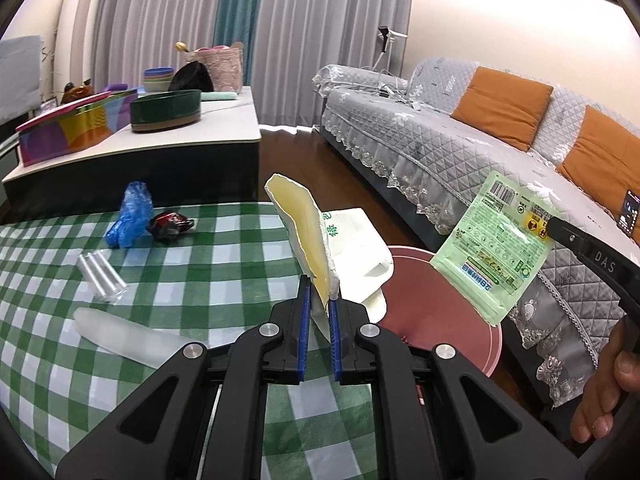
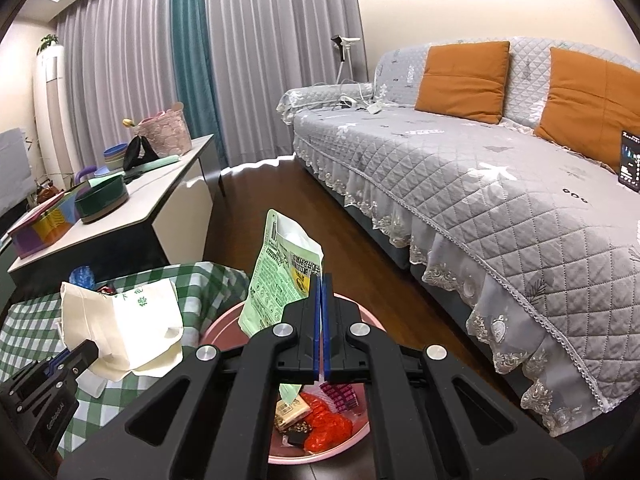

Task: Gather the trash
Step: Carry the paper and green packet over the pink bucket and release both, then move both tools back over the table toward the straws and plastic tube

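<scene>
My left gripper (image 1: 319,304) is shut on a white paper bag (image 1: 352,252) with green print, held over the table's right edge beside the pink bin (image 1: 440,312). The bag also shows in the right wrist view (image 2: 132,320). My right gripper (image 2: 322,280) is shut on a green packet (image 2: 280,276) and holds it above the pink bin (image 2: 224,320), which holds several wrappers. The packet also shows in the left wrist view (image 1: 496,248). On the green checked table (image 1: 200,280) lie a blue plastic bag (image 1: 132,214), a dark red wrapper (image 1: 170,222), clear tubes (image 1: 102,276) and a clear plastic piece (image 1: 128,336).
A grey-covered sofa (image 2: 480,184) with orange cushions runs along the right. A low white-topped cabinet (image 1: 192,128) behind the table carries bowls, a colourful box and a basket. Dark wood floor (image 2: 280,200) lies between them.
</scene>
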